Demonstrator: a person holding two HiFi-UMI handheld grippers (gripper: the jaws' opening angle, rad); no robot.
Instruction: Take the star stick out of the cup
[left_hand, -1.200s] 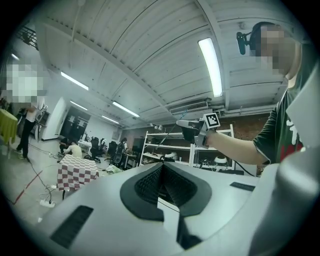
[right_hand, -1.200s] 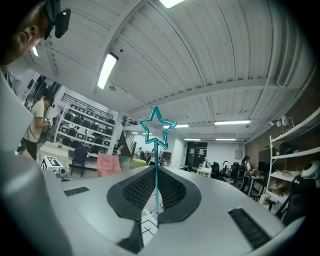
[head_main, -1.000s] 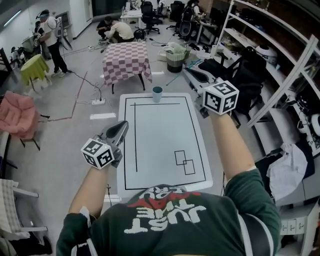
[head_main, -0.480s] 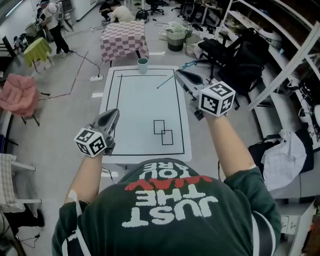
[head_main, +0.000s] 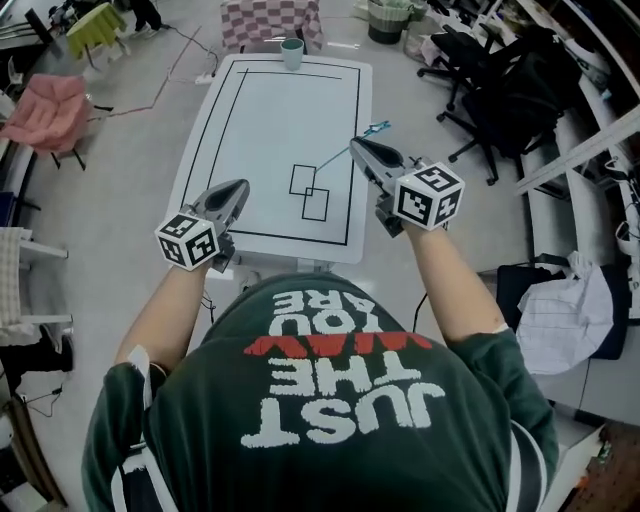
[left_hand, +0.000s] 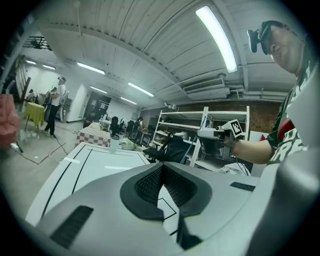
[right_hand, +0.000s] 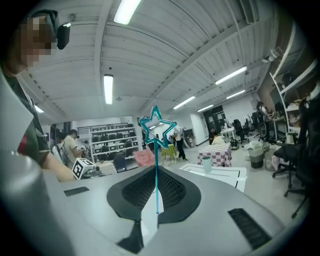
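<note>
The teal star stick (head_main: 377, 128) is pinched crosswise in my right gripper (head_main: 358, 149), which is shut on it just off the white table's (head_main: 265, 120) near right edge. In the right gripper view the star (right_hand: 156, 128) stands upright above the closed jaws (right_hand: 155, 172). The green cup (head_main: 291, 52) stands alone at the table's far edge, well away from both grippers, and also shows small in the distance as the cup (right_hand: 206, 163). My left gripper (head_main: 239, 188) hovers over the table's near left corner, shut and holding nothing, its jaws closed (left_hand: 161, 167).
Two overlapping black squares (head_main: 310, 192) are drawn on the table near the front. A checkered table (head_main: 270, 16) stands beyond the cup, a pink chair (head_main: 44, 100) to the left, black office chairs (head_main: 485, 62) and shelving to the right. People stand far off.
The view has pulled back from the table, so the cup lies farther away. My right gripper has come back toward the near right edge with the star stick. The left gripper stays shut.
</note>
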